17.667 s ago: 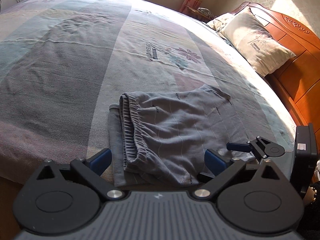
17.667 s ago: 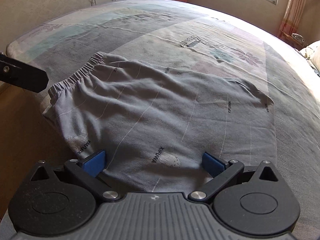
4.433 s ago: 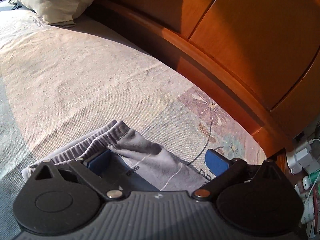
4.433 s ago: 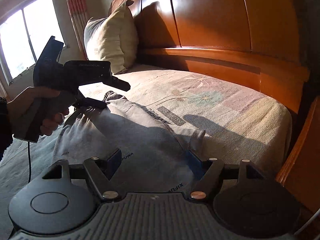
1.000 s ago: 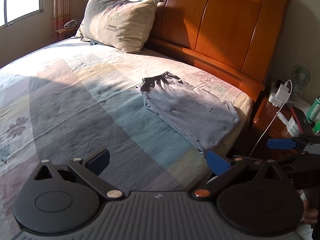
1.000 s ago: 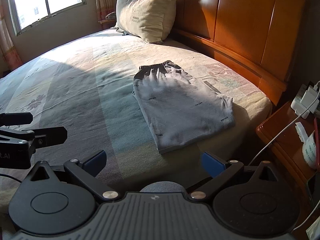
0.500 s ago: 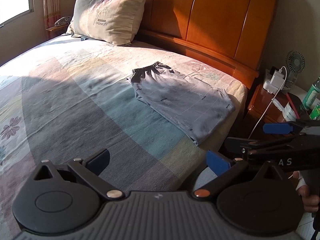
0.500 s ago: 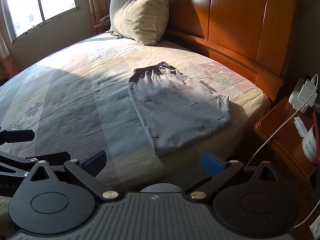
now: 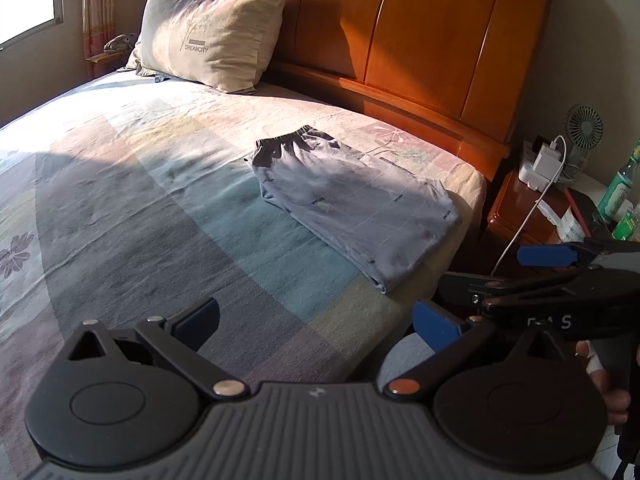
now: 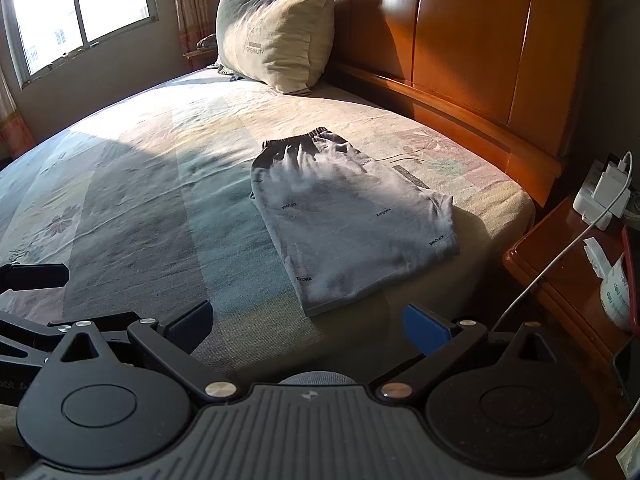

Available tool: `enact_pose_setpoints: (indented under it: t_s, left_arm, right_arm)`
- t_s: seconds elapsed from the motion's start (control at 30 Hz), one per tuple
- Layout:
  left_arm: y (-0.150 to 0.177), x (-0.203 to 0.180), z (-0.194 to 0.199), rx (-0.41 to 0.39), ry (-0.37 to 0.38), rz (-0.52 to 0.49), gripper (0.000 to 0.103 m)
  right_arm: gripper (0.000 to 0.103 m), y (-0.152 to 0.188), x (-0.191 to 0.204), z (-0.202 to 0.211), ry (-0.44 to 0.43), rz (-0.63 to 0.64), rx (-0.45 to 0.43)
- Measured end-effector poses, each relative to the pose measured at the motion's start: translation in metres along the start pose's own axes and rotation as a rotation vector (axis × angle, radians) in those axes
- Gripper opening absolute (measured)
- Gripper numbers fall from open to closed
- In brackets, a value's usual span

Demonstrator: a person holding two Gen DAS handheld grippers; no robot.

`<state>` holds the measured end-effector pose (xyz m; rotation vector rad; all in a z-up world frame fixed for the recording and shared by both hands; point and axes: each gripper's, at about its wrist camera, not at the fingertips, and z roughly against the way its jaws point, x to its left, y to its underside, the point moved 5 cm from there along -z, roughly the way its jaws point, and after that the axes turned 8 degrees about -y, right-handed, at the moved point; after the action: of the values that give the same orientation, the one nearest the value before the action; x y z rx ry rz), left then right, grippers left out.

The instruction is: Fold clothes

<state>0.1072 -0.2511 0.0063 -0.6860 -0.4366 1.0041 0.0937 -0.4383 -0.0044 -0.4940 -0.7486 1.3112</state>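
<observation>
The grey shorts lie folded flat on the bed, near the corner closest to the wooden headboard and the nightstand, waistband toward the pillow and hem toward the mattress edge. Both claws are held well back from the garment: the left claw has its jaws spread wide with nothing between them, and the right claw is likewise released and empty. By the look of it the fold is done, so the risks are mostly about disturbing it. The lower corner of the shorts sits just beside the drop-off of the mattress; any tug on the bedspread, or a claw brushing that hem on a further approach, could probably slide the bundle over the side. If another fold is intended, pinching only the top layer would likely peel the stack open rather than carry it over whole, since soft knit layers slip against one another. In the left wrist view the right claw hangs over the nightstand, close to a white charger cable and bottles; a careless swing there could snag the cable or knock something down. Patchy sun and shadow across the cloth may also hide its true edges.
</observation>
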Motion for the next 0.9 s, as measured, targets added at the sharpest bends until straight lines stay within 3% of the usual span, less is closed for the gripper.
enact_pose_setpoints:
  t_s: [0.9]
  left_arm:
    - [-0.0007,-0.0007,-0.0050,0.002,0.019,0.016,0.102]
  right_arm:
    - [0.103,0.0003,-0.0003,-0.0047,0.000,0.001,0.002]
